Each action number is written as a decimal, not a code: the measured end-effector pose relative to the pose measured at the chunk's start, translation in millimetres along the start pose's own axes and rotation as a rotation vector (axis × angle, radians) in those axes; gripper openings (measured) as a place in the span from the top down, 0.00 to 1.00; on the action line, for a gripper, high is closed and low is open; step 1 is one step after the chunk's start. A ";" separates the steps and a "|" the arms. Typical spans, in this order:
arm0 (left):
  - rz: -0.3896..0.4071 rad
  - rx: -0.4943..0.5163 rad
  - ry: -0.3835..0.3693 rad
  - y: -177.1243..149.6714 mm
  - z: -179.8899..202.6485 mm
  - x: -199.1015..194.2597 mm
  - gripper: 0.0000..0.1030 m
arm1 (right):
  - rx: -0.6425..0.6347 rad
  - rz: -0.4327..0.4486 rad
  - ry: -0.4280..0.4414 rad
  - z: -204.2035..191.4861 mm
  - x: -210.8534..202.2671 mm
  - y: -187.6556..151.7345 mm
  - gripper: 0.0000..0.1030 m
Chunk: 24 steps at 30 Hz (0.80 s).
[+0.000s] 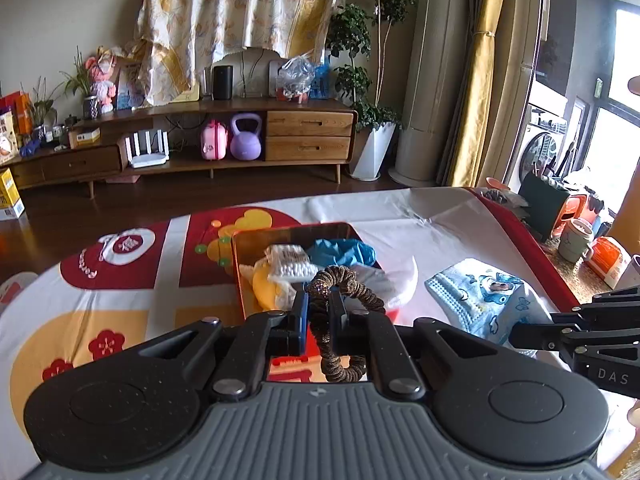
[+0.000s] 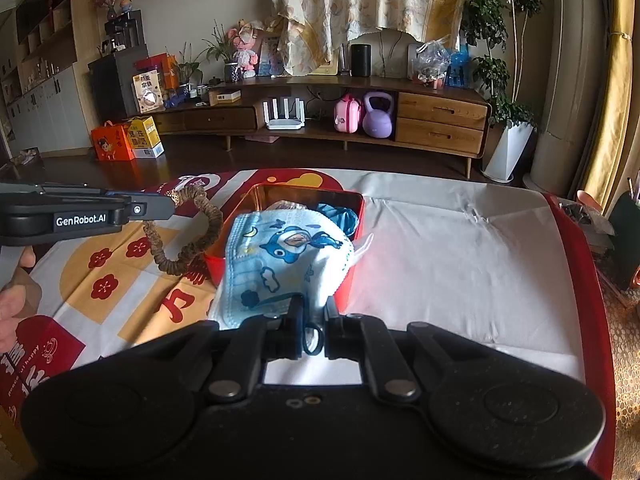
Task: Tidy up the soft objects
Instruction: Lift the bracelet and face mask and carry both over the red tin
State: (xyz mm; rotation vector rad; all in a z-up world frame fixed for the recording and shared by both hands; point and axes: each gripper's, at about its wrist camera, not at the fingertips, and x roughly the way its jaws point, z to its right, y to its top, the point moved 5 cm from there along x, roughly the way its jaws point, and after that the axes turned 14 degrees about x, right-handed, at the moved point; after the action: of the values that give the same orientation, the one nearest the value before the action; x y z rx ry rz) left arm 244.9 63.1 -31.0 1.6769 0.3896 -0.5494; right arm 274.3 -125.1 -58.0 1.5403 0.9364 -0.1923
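My left gripper [image 1: 319,294] is shut on a brown scrunchie [image 1: 352,280] and holds it just in front of the red tin box [image 1: 240,276]. In the right wrist view the left gripper [image 2: 170,206] and the scrunchie [image 2: 208,232] hang left of the box [image 2: 348,276]. My right gripper [image 2: 313,304] is shut on a blue cartoon face mask [image 2: 280,256], held above the box's near edge. In the left wrist view the mask [image 1: 480,292] is right of the box. The box holds a blue cloth [image 1: 340,250], a cotton swab pack [image 1: 290,266] and a yellow item [image 1: 266,286].
The table has a red, white and yellow cloth [image 2: 440,248]. A mug [image 1: 574,240] and an orange pack [image 1: 608,260] stand on a surface to the right of it. A wooden TV cabinet [image 1: 240,140] stands across the floor.
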 end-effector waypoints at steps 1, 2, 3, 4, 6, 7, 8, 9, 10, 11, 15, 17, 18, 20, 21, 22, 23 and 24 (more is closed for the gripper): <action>0.003 0.005 0.001 3.9 -0.7 3.0 0.90 | -0.002 0.000 -0.003 -0.4 3.6 3.7 0.92; 0.006 0.010 0.002 7.5 -1.2 6.4 0.90 | -0.004 0.002 -0.006 -0.7 7.6 8.3 0.92; 0.008 0.015 0.004 9.6 -1.8 8.9 0.90 | -0.005 0.004 -0.008 -1.1 11.6 12.2 0.92; 0.011 0.023 0.007 12.9 -2.3 13.0 0.90 | -0.005 0.005 -0.008 -1.7 15.6 16.5 0.92; 0.015 0.039 0.017 18.0 -3.2 21.3 0.90 | -0.002 0.013 -0.011 -2.5 24.0 25.9 0.92; 0.014 0.037 0.019 20.0 -4.5 26.3 0.90 | -0.002 0.017 -0.011 -2.8 27.8 30.3 0.92; 0.012 0.036 0.019 22.0 -5.4 31.4 0.90 | -0.002 0.024 -0.013 -2.8 32.0 34.7 0.92; 0.011 0.036 0.021 23.3 -6.1 36.0 0.90 | -0.002 0.027 -0.018 -2.7 36.2 38.5 0.92; 0.010 0.036 0.026 24.1 -7.1 40.8 0.90 | -0.001 0.029 -0.021 -2.3 40.9 42.5 0.92; 0.006 0.036 0.030 25.0 -8.5 45.9 0.90 | 0.001 0.029 -0.024 -1.3 45.8 46.7 0.92; -0.010 0.034 0.043 25.8 -15.3 66.5 0.90 | 0.005 0.029 -0.038 3.5 67.0 61.5 0.91; -0.020 0.035 0.053 25.8 -17.7 77.0 0.90 | 0.004 0.027 -0.048 5.4 78.0 66.2 0.91; -0.025 0.031 0.052 25.7 -18.7 82.2 0.90 | 0.008 0.023 -0.052 6.5 84.8 68.7 0.91; -0.033 0.026 0.048 25.2 -20.1 91.2 0.90 | 0.014 0.008 -0.055 8.4 97.1 72.2 0.91; -0.038 0.024 0.046 25.3 -20.6 95.7 0.90 | 0.009 0.007 -0.062 9.0 102.8 73.0 0.91; -0.043 0.021 0.040 24.7 -21.0 100.3 0.90 | 0.003 0.005 -0.070 9.0 108.1 73.7 0.91; -0.048 0.019 0.035 24.5 -21.2 104.3 0.90 | 0.004 -0.001 -0.073 9.2 113.4 74.3 0.91; -0.052 0.020 0.033 23.8 -21.0 108.0 0.90 | 0.009 -0.009 -0.071 9.3 118.5 74.7 0.91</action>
State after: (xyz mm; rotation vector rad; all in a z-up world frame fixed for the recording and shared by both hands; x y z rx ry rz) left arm 350.2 74.3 -69.2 1.7005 0.4538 -0.5665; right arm 403.8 -74.3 -76.3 1.5277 0.8878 -0.2564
